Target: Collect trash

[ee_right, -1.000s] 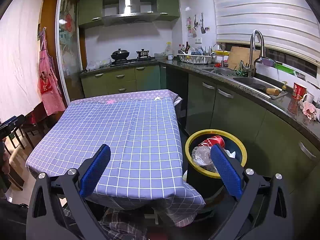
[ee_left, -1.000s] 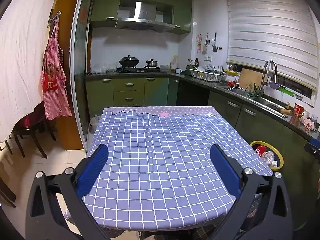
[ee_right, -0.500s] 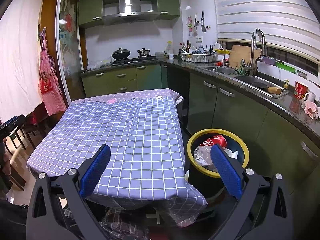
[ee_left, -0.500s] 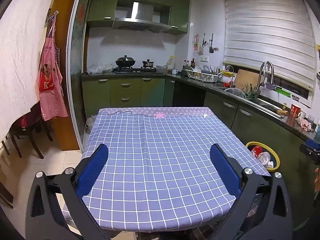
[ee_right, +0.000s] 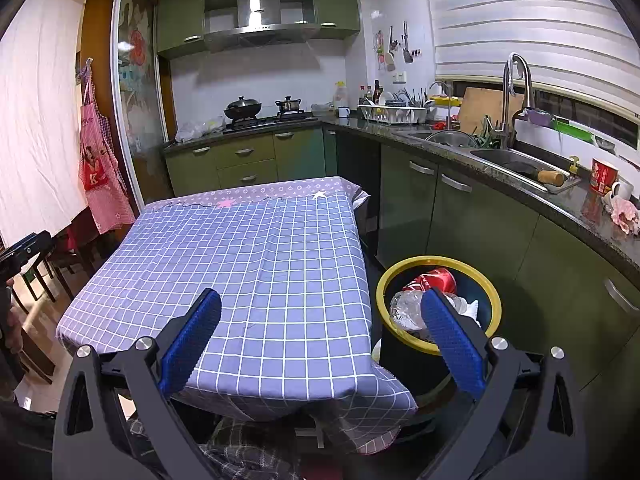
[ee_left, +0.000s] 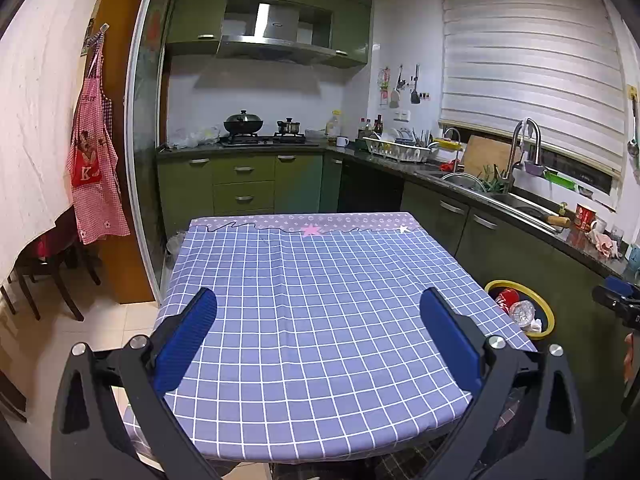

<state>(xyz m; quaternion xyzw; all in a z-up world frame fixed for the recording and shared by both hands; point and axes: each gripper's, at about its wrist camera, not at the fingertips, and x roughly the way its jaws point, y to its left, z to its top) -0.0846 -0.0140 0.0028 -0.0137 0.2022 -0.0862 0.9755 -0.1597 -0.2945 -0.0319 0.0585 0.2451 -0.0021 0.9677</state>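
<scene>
A dark trash bin with a yellow rim [ee_right: 492, 292] stands on the floor right of the table; it also shows in the left wrist view [ee_left: 546, 312]. In it lie a red can [ee_right: 434, 279], a crushed clear bottle [ee_right: 406, 310] and white paper [ee_right: 472, 308]. The table with a blue checked cloth [ee_left: 320, 300] [ee_right: 260, 264] has nothing on it. My left gripper [ee_left: 318, 304] is open and empty above the table's near edge. My right gripper [ee_right: 320, 308] is open and empty over the table's near right corner, its right finger beside the bin.
Green kitchen cabinets [ee_right: 460, 208] and a dark counter with a sink [ee_right: 516, 164] run along the right. A stove with pots [ee_left: 260, 132] stands at the back. A red apron [ee_left: 94, 176] hangs left, above chairs [ee_left: 52, 264]. The right gripper shows at the right edge of the left wrist view [ee_left: 620, 300].
Both grippers have drawn back and risen slightly, so more of the table and kitchen shows. Both stay open and empty.
</scene>
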